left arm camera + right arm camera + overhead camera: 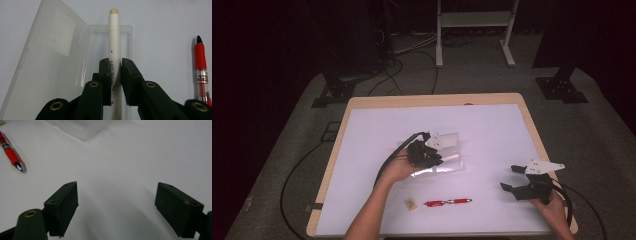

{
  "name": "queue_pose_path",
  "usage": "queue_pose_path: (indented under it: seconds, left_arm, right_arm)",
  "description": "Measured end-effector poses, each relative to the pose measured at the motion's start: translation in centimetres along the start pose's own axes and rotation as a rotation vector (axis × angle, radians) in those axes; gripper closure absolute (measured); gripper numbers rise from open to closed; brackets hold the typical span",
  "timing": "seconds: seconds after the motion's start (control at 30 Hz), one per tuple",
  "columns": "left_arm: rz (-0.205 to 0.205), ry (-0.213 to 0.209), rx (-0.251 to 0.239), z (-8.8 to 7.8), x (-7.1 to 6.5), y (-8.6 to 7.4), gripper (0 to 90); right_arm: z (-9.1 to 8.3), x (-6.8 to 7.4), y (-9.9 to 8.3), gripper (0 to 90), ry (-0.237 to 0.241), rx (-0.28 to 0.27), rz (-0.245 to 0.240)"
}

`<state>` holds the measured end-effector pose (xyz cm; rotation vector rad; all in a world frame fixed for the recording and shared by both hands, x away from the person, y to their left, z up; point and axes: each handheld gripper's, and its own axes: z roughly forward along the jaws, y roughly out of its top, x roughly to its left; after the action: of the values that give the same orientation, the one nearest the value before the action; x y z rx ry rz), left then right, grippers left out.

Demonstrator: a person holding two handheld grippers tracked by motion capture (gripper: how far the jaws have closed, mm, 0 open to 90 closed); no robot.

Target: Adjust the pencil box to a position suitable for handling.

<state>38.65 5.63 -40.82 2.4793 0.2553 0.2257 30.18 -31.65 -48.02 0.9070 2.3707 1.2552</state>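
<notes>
Near the middle of the white table top (pixel 362 200), the left gripper (pixel 115 62) pinches a white cylindrical marker pen (pixel 114 37) over the open clear plastic case (pixel 50 62). Gripped low, it could pivot and miss the tray. The right gripper (pixel 116 202) gapes empty near the right edge. Dark room, cables on grey floor.

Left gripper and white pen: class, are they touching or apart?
Touching. The left gripper view shows the left gripper with both pads pressed on the white pen.
</notes>
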Motion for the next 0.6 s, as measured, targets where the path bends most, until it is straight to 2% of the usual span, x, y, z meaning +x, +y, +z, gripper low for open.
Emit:
queue_pose_path:
  seconds: [0.6]
  left_arm:
    - [-0.018,-0.006,0.01,1.3,1.2,-0.7,78.8]
  right_arm:
    - [0.0,0.0,0.0,17.8,0.0,0.001,-0.002]
